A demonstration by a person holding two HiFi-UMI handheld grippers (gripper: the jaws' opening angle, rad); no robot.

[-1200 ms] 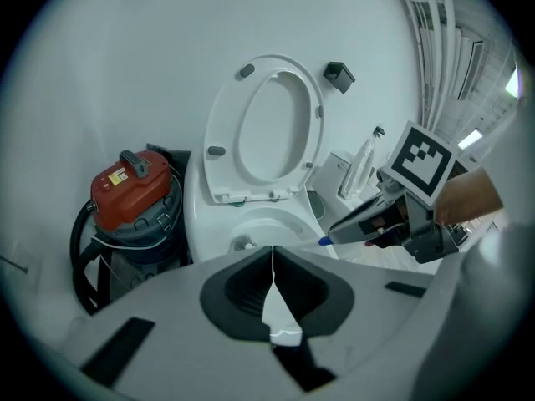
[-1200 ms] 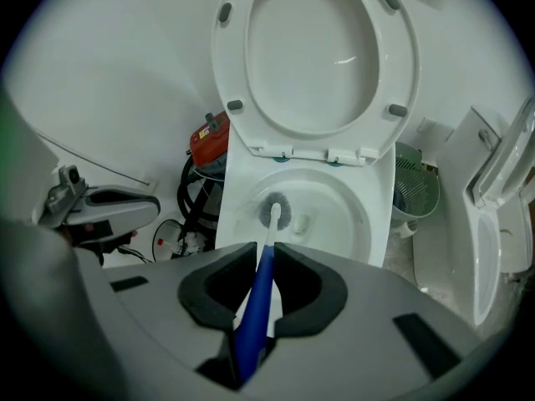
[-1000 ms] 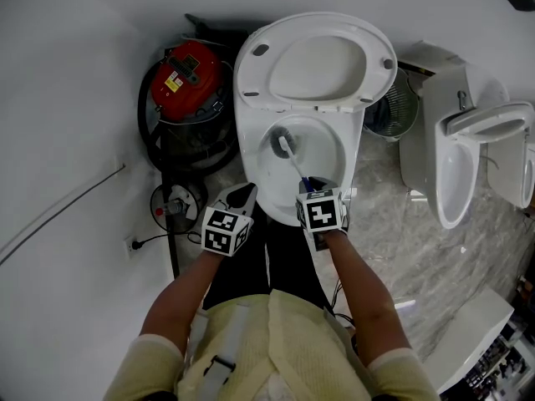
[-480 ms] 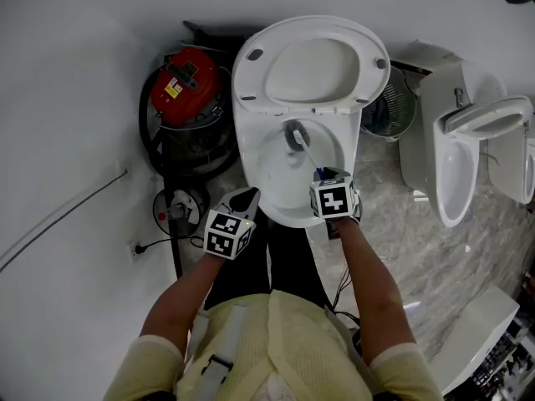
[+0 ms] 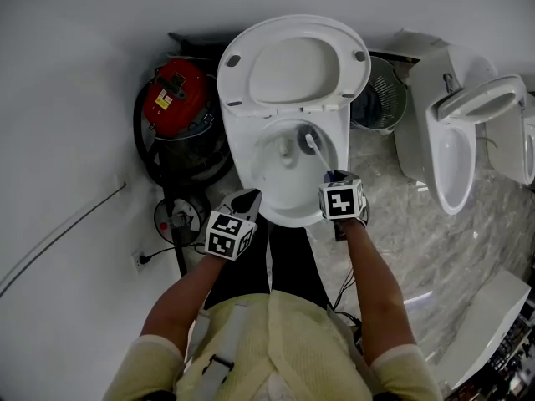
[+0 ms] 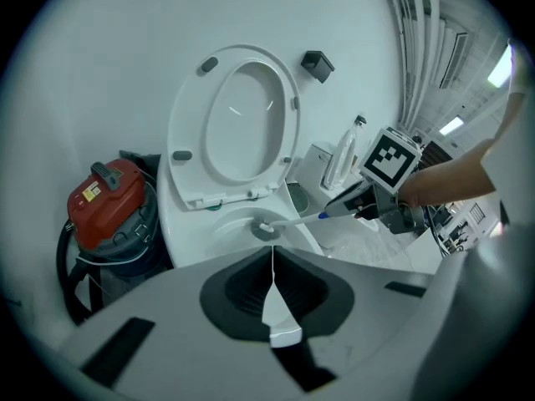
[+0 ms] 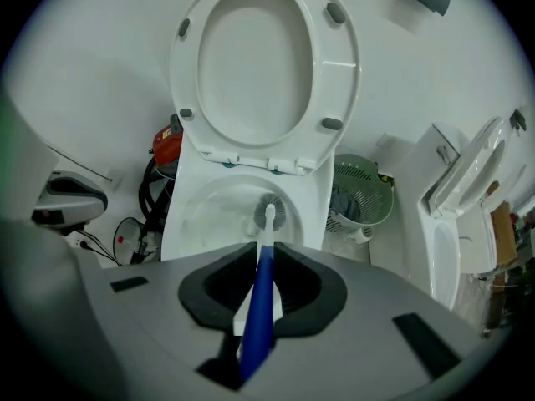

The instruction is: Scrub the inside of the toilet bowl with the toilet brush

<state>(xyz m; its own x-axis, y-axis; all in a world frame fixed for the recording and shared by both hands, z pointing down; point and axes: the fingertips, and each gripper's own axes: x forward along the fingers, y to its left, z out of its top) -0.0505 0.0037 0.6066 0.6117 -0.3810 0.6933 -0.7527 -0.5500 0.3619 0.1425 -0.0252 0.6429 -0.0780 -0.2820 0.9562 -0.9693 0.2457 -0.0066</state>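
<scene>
Starting left of the toilet bowl (image 5: 241, 153), a red vacuum cleaner (image 5: 174, 94) stands just beside it. The left tongs (image 5: 244, 199) hover at the bowl's near rim, pressed together and empty. The right tongs (image 5: 334, 178) pinch the blue handle of the toilet brush (image 5: 322, 159), whose bristle head is down inside the bowl. I judge the scrubbing is under way, and most of the inner wall is probably left to do.

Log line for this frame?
right tongs: shut on toilet brush | brush head inside toilet bowl | left tongs: shut, empty
</scene>
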